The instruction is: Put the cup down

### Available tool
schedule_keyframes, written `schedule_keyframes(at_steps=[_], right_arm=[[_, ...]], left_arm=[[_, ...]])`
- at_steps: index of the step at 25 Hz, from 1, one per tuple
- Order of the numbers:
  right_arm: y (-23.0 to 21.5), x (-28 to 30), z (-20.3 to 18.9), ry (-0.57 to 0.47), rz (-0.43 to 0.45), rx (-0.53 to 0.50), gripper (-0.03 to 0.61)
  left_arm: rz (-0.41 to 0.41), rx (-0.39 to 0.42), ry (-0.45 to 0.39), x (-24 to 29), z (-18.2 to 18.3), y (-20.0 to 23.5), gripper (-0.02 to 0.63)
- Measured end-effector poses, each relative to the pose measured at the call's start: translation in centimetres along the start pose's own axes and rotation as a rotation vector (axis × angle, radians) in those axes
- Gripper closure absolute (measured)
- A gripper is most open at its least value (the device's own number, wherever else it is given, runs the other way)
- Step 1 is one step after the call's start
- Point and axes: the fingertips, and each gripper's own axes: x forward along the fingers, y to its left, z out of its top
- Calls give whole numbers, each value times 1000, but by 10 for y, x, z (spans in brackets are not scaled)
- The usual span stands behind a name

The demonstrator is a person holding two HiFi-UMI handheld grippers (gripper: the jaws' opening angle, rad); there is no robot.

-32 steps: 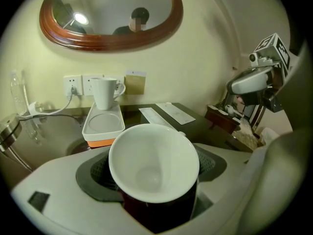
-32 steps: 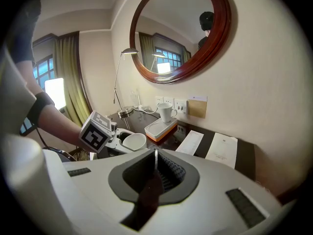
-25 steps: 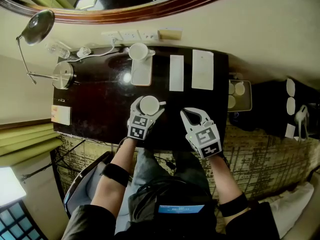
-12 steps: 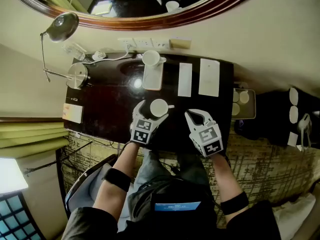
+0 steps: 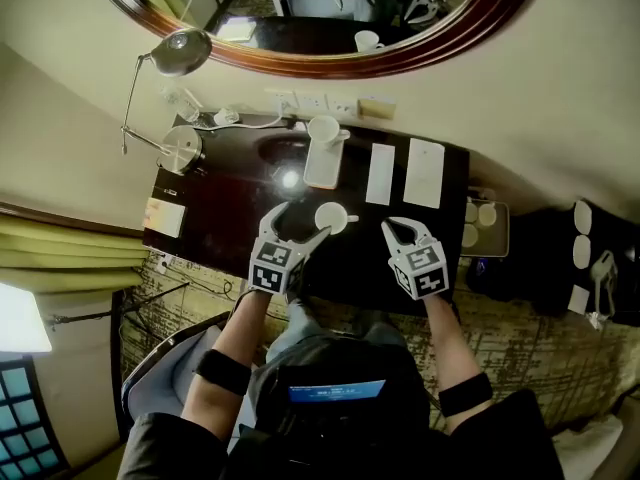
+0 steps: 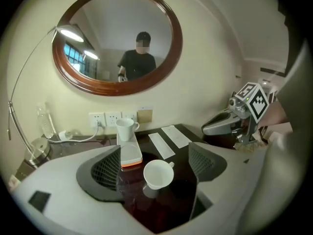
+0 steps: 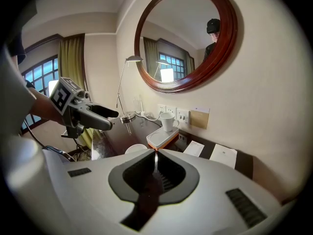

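A white cup (image 5: 330,217) (image 6: 158,174) stands upright on the dark table (image 5: 230,208), handle to the right. My left gripper (image 5: 295,223) hangs above and just near-left of it, open. Its jaws have just been closing a little. In the left gripper view the cup shows in the gap between them, lower down, and neither pad touches it. My right gripper (image 5: 400,226) (image 7: 155,163) hovers over the table's near edge to the right, shut on nothing. In the right gripper view the cup's rim (image 7: 136,149) peeks out behind the jaws.
A second white cup (image 5: 323,131) sits on a white tray (image 5: 320,168) at the back. Two white cards (image 5: 381,173) lie right of it. A desk lamp (image 5: 178,53), wall sockets (image 5: 300,101) and a notepad (image 5: 165,215) are at the left. A round mirror (image 6: 117,38) hangs above.
My left gripper has lifted off the cup, which was between its jaws a second ago and now stands alone on the table. The right gripper has stayed put.
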Motion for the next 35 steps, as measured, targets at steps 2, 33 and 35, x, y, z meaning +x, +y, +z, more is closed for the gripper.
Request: schedule_keyframes(at_steps=[2,33,35], right_arm=[[0,-1,3,-2,-1,-6,546],[31,16,13,-17,56,-48,546],[31,17,14,-18,57,-49,546]], left_arm=[[0,-4,-25,-13,7,-1,244],[59,-169,-116,-80,-4,14,614],[55,-167,-115,-79,-3,13,614]])
